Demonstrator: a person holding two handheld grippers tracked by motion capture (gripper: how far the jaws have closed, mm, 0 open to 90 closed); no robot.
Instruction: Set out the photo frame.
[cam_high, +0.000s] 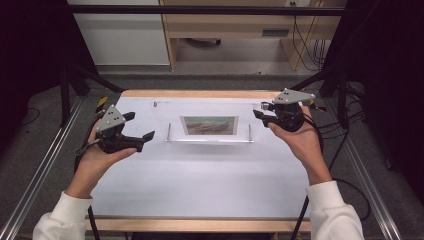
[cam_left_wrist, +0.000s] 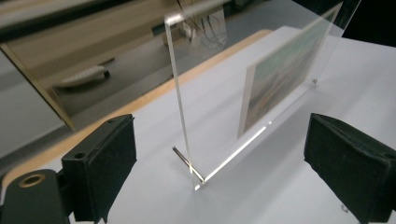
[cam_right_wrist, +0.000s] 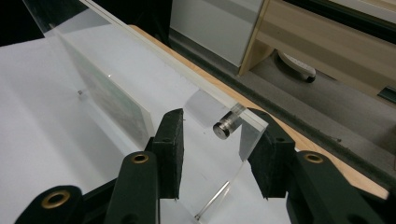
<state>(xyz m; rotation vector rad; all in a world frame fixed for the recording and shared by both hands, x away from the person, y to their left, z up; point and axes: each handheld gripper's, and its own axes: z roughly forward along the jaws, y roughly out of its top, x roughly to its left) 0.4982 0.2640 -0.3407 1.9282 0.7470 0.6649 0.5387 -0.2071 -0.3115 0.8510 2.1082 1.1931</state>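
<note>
Left gripper (cam_high: 141, 127) gapes beside the acrylic frame (cam_high: 209, 126); right gripper (cam_high: 260, 111) straddles its corner.

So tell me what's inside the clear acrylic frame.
Inside the clear acrylic frame stands a printed picture, a landscape in muted greens and browns. A metal bolt goes through one corner, between the right gripper pads. The picture's back is hidden.

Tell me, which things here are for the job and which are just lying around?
For the job: clear frame, picture inside it, left gripper, right gripper.
Just lying about: small metal pin on the table, cables behind the table.
</note>
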